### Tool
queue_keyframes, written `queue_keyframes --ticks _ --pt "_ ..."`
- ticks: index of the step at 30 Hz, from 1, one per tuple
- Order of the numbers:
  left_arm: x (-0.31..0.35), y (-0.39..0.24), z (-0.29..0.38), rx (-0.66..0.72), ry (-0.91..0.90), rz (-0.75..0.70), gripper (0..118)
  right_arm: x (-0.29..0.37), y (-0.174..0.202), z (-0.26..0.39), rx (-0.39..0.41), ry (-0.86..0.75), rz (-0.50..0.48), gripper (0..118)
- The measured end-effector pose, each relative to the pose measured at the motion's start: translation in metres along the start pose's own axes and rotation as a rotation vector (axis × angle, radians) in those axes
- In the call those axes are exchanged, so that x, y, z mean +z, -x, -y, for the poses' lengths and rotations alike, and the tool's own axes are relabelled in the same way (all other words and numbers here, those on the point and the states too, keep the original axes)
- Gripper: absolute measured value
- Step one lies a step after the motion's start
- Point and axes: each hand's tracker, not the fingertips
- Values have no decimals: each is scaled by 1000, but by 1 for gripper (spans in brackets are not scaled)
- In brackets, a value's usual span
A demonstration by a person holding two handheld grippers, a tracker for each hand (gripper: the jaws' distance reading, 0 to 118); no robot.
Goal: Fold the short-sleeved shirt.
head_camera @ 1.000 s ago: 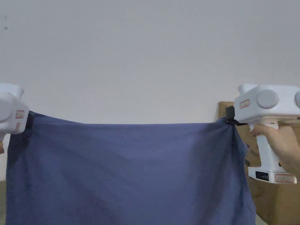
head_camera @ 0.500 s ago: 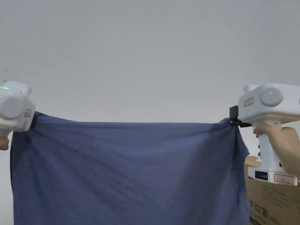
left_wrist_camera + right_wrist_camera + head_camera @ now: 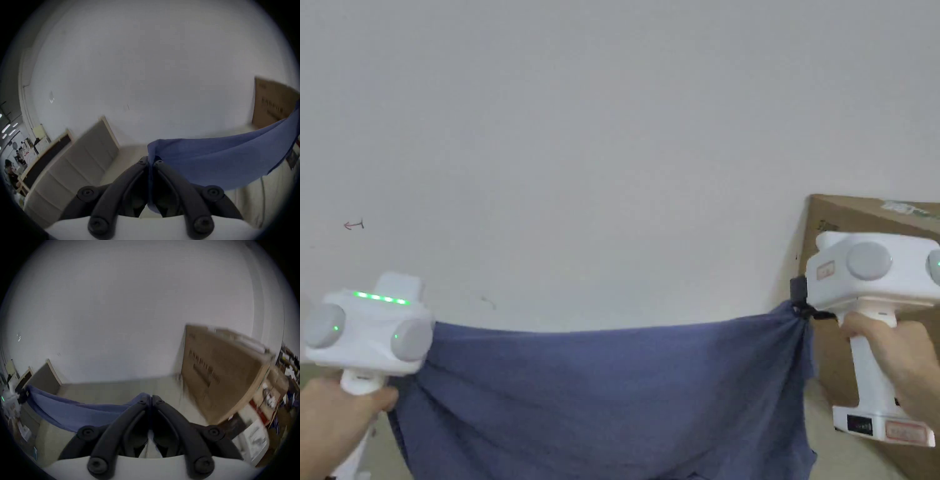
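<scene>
A blue short-sleeved shirt (image 3: 612,400) hangs in the air, stretched between my two grippers in front of a white wall. My left gripper (image 3: 150,161) is shut on one top corner of the shirt (image 3: 211,155); in the head view its white body hides the jaws at the lower left. My right gripper (image 3: 800,306) is shut on the other top corner, where the cloth bunches; in the right gripper view the right gripper (image 3: 151,396) has its jaws pressed together with the shirt (image 3: 78,408) trailing off to the left. The shirt's lower part runs out of frame.
A big cardboard box (image 3: 862,219) stands at the right against the white wall (image 3: 612,156). The left gripper view shows grey panels (image 3: 84,155) leaning on the wall at the left and a person (image 3: 9,172) far off. Shelves with clutter (image 3: 276,394) lie at the far right.
Both grippers have come down with the shirt, the left one farther, and the left gripper has swung inward. The head camera has also shifted, showing more of the cardboard box.
</scene>
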Motion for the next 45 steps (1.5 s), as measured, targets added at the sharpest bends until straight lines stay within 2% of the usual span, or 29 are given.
queue_keyframes --ticks 5,7,9,10,12,14,17,20,22,23,27,30,34,37,41,42,43,44,45 --pt "-69 -52 128 -19 283 83 2 -105 -15 123 22 293 43 2" --pt "-76 -57 162 -21 334 84 2 -125 -26 163 5 366 40 2" --pt "-73 -53 191 37 333 100 2 -127 -39 202 -74 424 -33 2" --pt "-66 -47 204 35 333 117 2 -123 -45 218 -59 435 -34 2" --pt "-50 -38 224 26 329 120 2 -105 -55 245 -30 423 -9 2" --pt "-25 -27 241 27 316 131 2 -75 -65 269 -58 411 -25 2" --pt "18 -15 264 57 302 171 2 -25 -74 302 -50 403 -32 2" --pt "65 -3 290 29 291 155 2 31 -78 333 -59 396 -51 2" --pt "97 8 306 26 305 148 2 68 -78 357 -5 436 -76 2" --pt "117 16 315 44 299 150 2 85 -77 371 14 440 -53 2" --pt "185 41 354 76 315 163 2 151 -69 416 -27 446 -54 2" --pt "218 53 386 47 341 158 2 184 -72 445 -39 448 -49 2" --pt "251 69 421 126 412 181 2 217 -78 478 -51 464 -52 2" --pt "269 72 433 103 395 183 2 225 -88 492 -93 469 -49 2" --pt "279 70 434 97 372 182 2 232 -87 492 -86 449 -50 2" --pt "281 69 434 91 364 182 5 233 -87 492 -85 443 -50 2" --pt "281 66 432 71 363 175 14 233 -86 491 -83 437 -48 3" --pt "283 64 431 42 368 146 31 233 -86 489 -78 432 -42 7" --pt "285 63 431 28 373 138 55 234 -84 488 -63 428 -15 22"
